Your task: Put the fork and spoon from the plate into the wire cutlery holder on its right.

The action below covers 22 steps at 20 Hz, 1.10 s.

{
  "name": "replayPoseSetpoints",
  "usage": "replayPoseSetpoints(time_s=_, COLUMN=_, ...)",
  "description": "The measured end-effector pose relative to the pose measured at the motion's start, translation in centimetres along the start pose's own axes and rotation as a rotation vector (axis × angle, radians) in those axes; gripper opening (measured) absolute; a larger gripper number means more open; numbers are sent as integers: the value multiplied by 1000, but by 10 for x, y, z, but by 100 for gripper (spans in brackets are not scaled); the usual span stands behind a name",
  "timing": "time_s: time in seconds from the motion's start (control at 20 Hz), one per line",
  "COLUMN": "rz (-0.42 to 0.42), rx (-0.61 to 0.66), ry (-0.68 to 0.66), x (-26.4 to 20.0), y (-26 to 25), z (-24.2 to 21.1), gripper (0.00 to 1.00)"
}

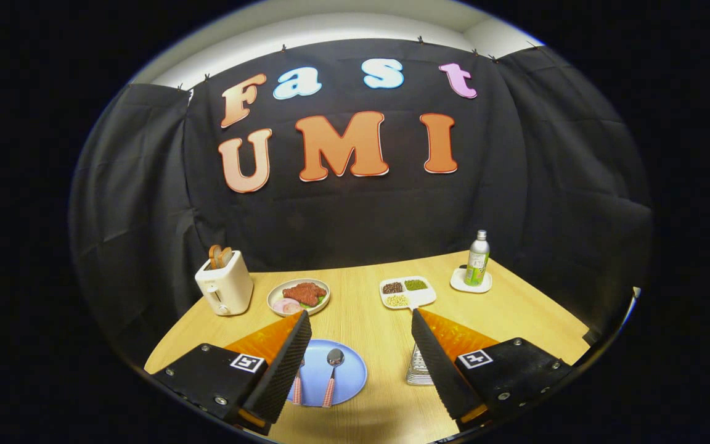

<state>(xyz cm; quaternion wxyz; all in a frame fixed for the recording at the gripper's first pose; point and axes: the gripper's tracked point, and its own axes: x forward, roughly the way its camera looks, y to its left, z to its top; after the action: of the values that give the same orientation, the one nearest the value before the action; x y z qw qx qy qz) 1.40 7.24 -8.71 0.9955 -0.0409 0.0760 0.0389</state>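
A wooden worktop (361,320) carries everything. The claw (361,320) hangs over its near side with fingers spread wide apart, released and grasping nothing. Between the fingers, close to the left one, lies a blue plate (349,376) with the spoon (333,367) on it; the fork (299,388) lies beside the spoon, partly hidden by the left finger. The wire cutlery holder (418,372) stands right of the plate, against the right finger. Beyond sit a toaster (224,285), a plate of food (298,295), a divided dish (407,291) and a bottle (477,258) on a coaster (471,283).
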Motion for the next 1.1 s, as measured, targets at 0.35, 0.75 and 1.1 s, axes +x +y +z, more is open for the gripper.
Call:
replayPoseSetpoints(time_s=0.35, rz=32, rx=-71, ry=124, x=37, y=34, z=-76, gripper=98)
replayPoseSetpoints(time_s=0.75, rz=27, rx=-113, ry=273, x=63, y=37, z=-159, gripper=85)
replayPoseSetpoints(time_s=1.1, rz=39, rx=-173, ry=365, x=67, y=45, z=-195, gripper=58)
